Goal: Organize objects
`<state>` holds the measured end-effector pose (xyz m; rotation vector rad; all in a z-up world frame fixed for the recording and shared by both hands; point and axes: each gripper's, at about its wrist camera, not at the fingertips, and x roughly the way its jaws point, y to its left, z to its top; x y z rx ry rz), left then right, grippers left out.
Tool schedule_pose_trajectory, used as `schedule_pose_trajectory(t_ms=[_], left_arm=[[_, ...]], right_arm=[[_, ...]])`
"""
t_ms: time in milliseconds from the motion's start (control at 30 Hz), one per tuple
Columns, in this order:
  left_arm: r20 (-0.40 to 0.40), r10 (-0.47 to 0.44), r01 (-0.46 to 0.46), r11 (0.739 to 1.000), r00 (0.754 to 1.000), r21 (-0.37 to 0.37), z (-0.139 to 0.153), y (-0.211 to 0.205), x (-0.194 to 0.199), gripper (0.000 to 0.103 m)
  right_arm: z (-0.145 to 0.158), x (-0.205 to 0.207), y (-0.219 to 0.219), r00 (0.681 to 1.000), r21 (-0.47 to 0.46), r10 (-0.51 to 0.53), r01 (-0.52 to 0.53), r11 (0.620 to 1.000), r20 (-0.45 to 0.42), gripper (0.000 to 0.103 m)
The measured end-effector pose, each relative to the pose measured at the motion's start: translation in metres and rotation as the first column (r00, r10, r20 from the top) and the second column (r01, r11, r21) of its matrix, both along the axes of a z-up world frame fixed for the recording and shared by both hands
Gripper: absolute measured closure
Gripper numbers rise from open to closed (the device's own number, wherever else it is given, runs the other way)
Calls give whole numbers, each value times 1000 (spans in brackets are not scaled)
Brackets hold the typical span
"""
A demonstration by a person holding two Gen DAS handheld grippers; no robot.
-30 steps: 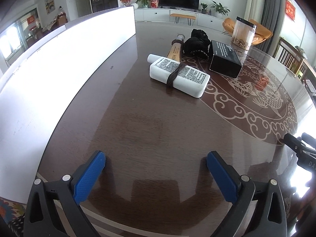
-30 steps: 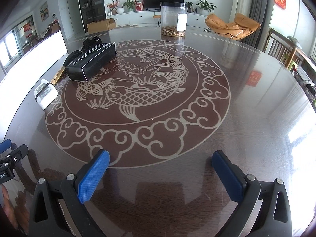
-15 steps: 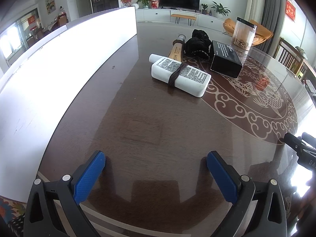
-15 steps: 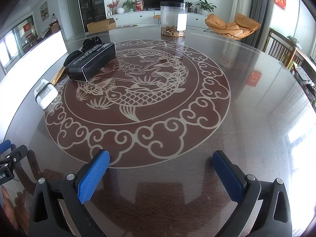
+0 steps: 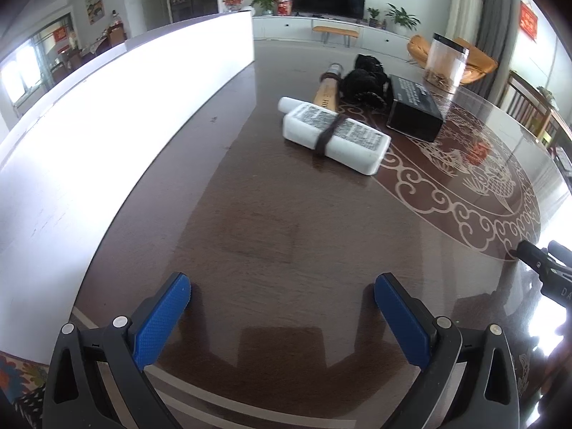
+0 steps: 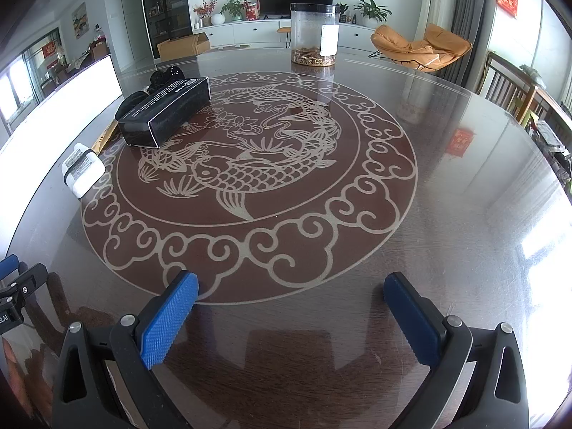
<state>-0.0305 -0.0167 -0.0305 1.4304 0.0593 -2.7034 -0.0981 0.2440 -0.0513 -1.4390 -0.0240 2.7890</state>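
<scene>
A white bottle with a dark band lies on the round table, ahead of my left gripper, which is open and empty. Behind it lie a tan tube, a black fuzzy bundle and a black box. The right wrist view shows the black box, the white bottle and a clear jar at the far side. My right gripper is open and empty over the near edge of the fish pattern.
A long white panel runs along the table's left edge. The glass-topped table has a carved fish medallion in its middle. Chairs stand beyond the far right rim. The left gripper's tip shows at the right view's left edge.
My left gripper has edged slightly forward toward the white bottle. The right gripper has barely moved. Nothing was taken hold of.
</scene>
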Motion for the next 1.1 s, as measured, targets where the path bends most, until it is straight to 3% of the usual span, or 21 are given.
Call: schedule_pose_trajectory(t_ms=[300, 433, 567, 767, 867, 967, 1033, 1067, 1100], left_arm=[[-7, 58, -58, 998, 998, 1, 0, -12, -2, 0], [-11, 60, -60, 998, 998, 0, -1, -12, -3, 0], [-13, 59, -59, 998, 998, 0, -1, -12, -3, 0], [-13, 61, -61, 998, 998, 1, -1, -11, -3, 0], [-14, 60, -60, 998, 998, 2, -1, -12, -3, 0], [-14, 60, -60, 998, 998, 2, -1, -12, -3, 0], [-14, 59, -59, 998, 998, 2, -1, -12, -3, 0], [-14, 60, -60, 998, 998, 3, -1, -12, -3, 0], [-14, 61, -61, 998, 998, 3, -1, -12, -3, 0]], right_arm=[[0, 2, -2, 1000, -1, -6, 6, 1000, 0, 0], [0, -19, -19, 1000, -1, -13, 13, 1000, 0, 0], [0, -55, -51, 997, -5, 74, -73, 997, 35, 0], [28, -110, -81, 996, -211, 84, -88, 973, -28, 0], [27, -148, -110, 992, -227, 116, -104, 968, 42, 0], [14, -173, -132, 981, -146, 134, -113, 983, 139, 0], [3, -178, -141, 974, -87, 138, -124, 988, 178, 9], [3, -172, -145, 977, -40, 143, -139, 990, 155, 25], [4, -167, -148, 978, -10, 155, -155, 988, 143, 31]])
